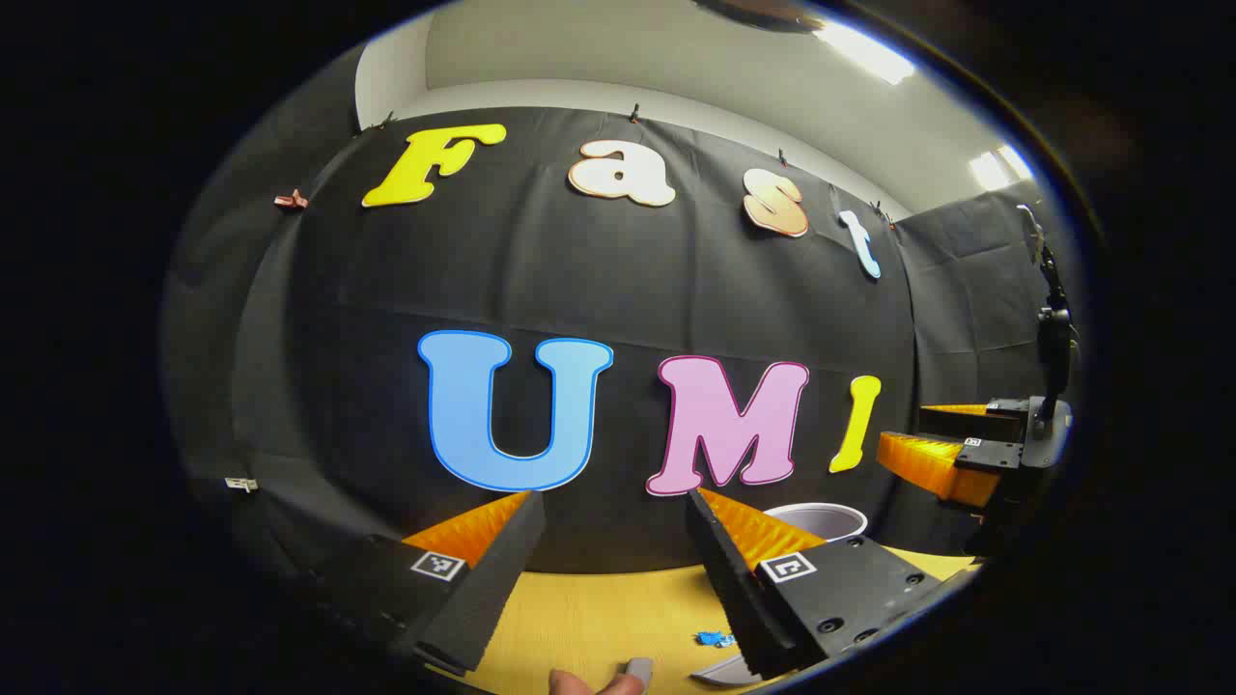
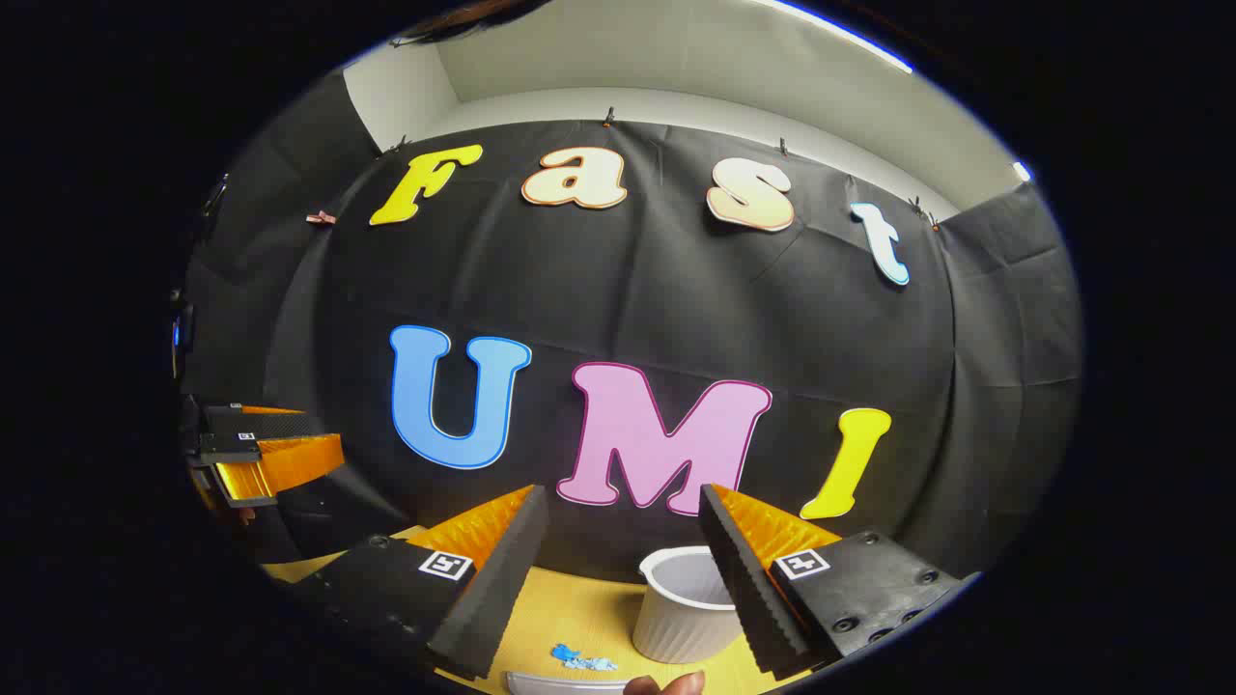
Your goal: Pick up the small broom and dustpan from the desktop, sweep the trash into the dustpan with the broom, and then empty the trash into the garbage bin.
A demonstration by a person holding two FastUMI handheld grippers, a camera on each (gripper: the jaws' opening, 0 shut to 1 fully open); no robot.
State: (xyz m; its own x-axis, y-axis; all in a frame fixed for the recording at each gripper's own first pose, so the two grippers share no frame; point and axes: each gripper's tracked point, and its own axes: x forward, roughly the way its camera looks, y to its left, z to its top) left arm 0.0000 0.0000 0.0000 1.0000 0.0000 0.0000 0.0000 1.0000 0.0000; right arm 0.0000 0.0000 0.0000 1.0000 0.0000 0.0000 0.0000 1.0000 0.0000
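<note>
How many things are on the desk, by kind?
White ribbed bin: 1
Patch of blue scraps: 1
Pale curved edge, probably the dustpan: 1
Small grey piece, kind unclear: 1
Total: 4

- left tongs: two black wedge fingers, ridged dark foam pads inside, orange ribbed backing
- square black-and-white marker tag on each finger, dark screws in the right-hand finger's base
- right tongs: same build, same tags and screws
</note>
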